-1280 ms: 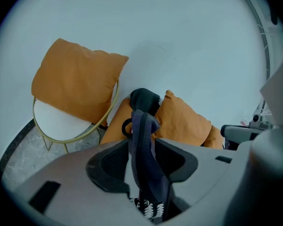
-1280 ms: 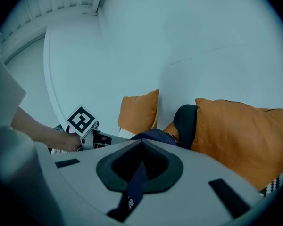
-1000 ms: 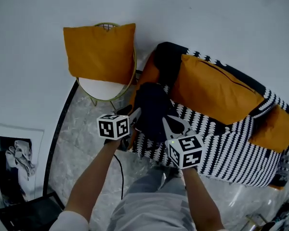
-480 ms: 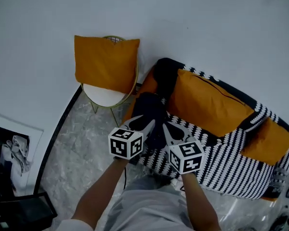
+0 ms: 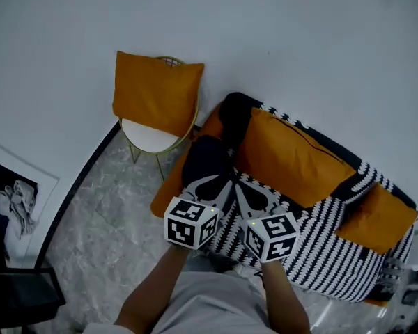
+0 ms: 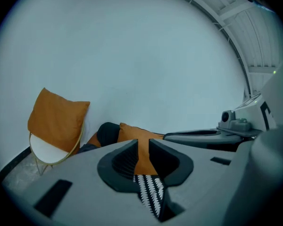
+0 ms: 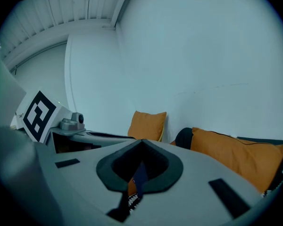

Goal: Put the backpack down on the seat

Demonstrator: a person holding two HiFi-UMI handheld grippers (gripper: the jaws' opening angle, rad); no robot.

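One chair [image 5: 157,136] w/ an orange cushion [image 5: 155,92] stands far left, by the wall. Next to it, the black backpack [image 5: 203,160] lies on the left end of the sofa [image 5: 320,256] seat, on its b/w patterned cover [image 5: 348,245], just beyond both grippers. We see the left gripper [image 5: 216,184] [image 6: 142,142] w/ fingers apart and closing. Nothing sits btwn them, only cover & cushion show behind. Just beside it, the right gripper [image 5: 245,190] [image 7: 141,141] has its fingertips pressed together, pinching a thin dark strap [image 7: 140,175] that hangs in the hollow btwn the fingers. Further right, a long orange cushion [image 5: 292,158] leans on the sofa back, w/ a small orange cushion [image 5: 376,218] at the far end.
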